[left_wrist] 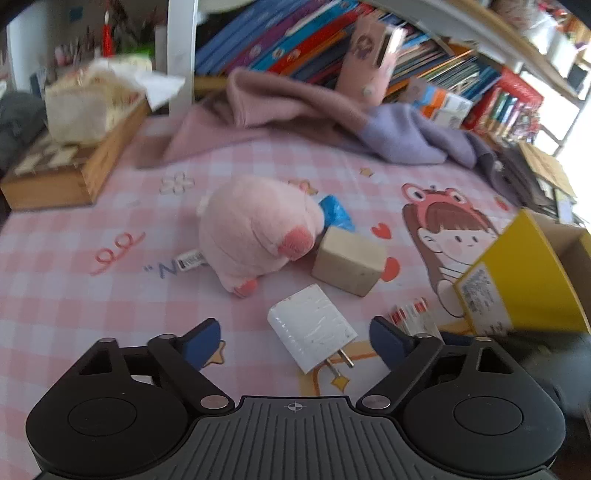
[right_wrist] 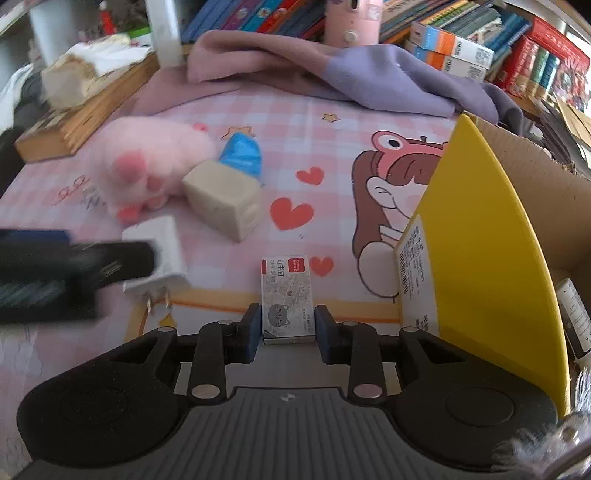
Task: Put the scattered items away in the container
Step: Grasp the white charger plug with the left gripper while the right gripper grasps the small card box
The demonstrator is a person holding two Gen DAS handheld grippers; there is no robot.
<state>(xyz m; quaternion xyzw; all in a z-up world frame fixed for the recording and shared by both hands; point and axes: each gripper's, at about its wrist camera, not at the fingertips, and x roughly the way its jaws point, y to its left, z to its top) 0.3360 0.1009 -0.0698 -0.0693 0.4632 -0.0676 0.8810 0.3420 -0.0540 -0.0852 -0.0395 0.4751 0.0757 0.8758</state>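
Observation:
My left gripper (left_wrist: 295,341) is open, its fingers on either side of a white plug charger (left_wrist: 312,326) lying on the pink checked cloth. My right gripper (right_wrist: 286,326) is shut on a small staple box (right_wrist: 287,295) with a cat drawing, just left of the yellow-flapped cardboard box (right_wrist: 476,236). A pink plush toy (left_wrist: 255,229), a beige block (left_wrist: 349,260) and a blue wrapped item (left_wrist: 336,214) lie further back. The charger (right_wrist: 162,251) also shows in the right wrist view, partly behind the blurred left gripper (right_wrist: 74,266).
A purple and pink blanket (left_wrist: 332,114) lies at the back under rows of books (left_wrist: 317,33). A wooden tray (left_wrist: 66,162) with a tissue pack stands at the back left. The cardboard box (left_wrist: 517,273) stands at the right.

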